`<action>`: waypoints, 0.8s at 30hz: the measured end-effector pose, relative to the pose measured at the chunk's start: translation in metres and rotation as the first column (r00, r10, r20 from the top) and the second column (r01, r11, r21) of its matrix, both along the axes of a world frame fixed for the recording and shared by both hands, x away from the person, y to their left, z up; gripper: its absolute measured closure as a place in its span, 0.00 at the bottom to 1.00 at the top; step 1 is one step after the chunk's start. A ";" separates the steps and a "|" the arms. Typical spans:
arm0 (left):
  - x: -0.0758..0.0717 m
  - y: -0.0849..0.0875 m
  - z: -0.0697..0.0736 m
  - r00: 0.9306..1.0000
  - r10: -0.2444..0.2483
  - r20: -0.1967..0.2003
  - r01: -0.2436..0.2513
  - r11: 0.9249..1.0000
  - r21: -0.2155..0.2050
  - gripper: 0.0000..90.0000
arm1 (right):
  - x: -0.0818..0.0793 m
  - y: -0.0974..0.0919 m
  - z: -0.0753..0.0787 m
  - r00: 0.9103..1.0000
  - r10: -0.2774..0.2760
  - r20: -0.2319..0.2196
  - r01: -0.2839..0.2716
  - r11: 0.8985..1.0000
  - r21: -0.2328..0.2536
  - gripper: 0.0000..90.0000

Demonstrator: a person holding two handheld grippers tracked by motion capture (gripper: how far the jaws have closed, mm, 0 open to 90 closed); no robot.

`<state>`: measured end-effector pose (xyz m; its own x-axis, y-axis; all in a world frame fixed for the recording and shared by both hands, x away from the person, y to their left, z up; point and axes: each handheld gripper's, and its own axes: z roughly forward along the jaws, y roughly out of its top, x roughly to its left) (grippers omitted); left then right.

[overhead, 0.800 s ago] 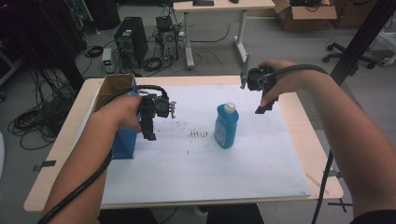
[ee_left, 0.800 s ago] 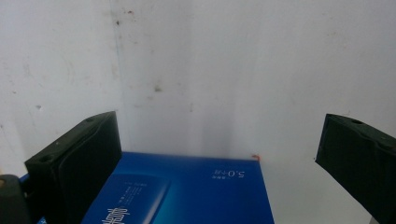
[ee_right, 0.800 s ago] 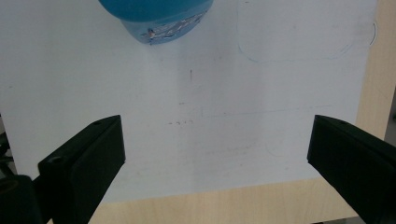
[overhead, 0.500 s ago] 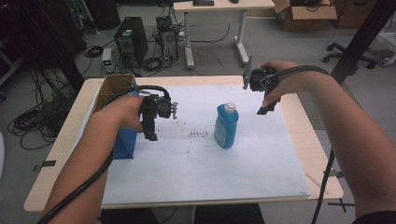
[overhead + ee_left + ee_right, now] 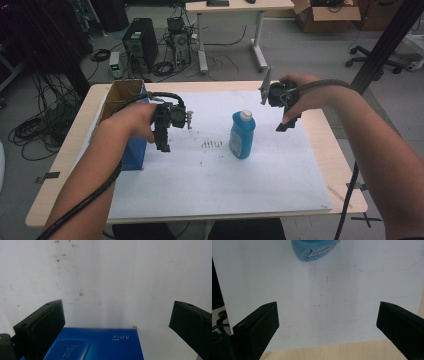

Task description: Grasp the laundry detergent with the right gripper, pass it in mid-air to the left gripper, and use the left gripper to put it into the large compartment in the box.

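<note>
1. While the bottle stands upright at mid-frame in the high view, the right gripper hangs nearer, upper right of it; the left gripper hangs by the box.
2. Left gripper view: jaws wide, empty, box at bottom edge.
3. Right gripper view: jaws wide, empty; bottle at top, ahead.

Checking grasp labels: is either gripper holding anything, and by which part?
Nothing is held: left gripper above the blue cardboard box and right gripper both stand open.

Lab or workshop: computer tower, floor cables, second desk.
</note>
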<state>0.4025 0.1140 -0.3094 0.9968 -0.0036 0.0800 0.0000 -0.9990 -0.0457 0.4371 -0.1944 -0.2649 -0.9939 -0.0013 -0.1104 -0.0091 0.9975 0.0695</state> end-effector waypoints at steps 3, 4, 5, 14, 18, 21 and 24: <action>-0.002 0.000 0.002 1.000 -0.011 0.006 0.011 1.000 -0.010 0.01 | -0.002 0.000 0.000 1.000 0.001 0.000 -0.001 1.000 0.001 0.05; -0.004 0.000 0.004 1.000 -0.016 0.004 0.016 1.000 -0.017 0.00 | -0.004 0.000 0.000 1.000 0.000 0.002 0.000 1.000 0.008 0.05; -0.004 0.000 0.004 1.000 -0.016 0.004 0.016 1.000 -0.017 0.01 | -0.005 0.001 0.000 1.000 -0.001 -0.001 0.001 1.000 0.014 0.05; -0.017 0.001 0.007 1.000 -0.014 -0.020 0.014 1.000 -0.007 0.00 | -0.016 -0.002 -0.009 0.999 -0.024 -0.024 0.025 0.999 0.048 0.05; -0.022 0.002 0.008 1.000 -0.015 -0.027 0.014 1.000 -0.013 0.00 | -0.021 -0.005 -0.015 0.999 -0.041 -0.036 0.043 0.997 0.064 0.05; -0.025 0.002 0.010 0.999 -0.017 -0.029 0.017 1.000 -0.010 0.00 | -0.024 -0.007 -0.020 0.998 -0.041 -0.043 0.044 0.997 0.064 0.05; -0.029 0.002 0.013 0.999 -0.010 -0.032 0.010 1.000 -0.010 0.00 | -0.026 -0.008 -0.023 0.998 -0.051 -0.043 0.054 0.996 0.072 0.05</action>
<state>0.3738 0.1156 -0.2962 0.9988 -0.0127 0.0477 -0.0110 -0.9993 -0.0352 0.4107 -0.2021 -0.2881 -0.9961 0.0580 -0.0671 0.0480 0.9888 0.1414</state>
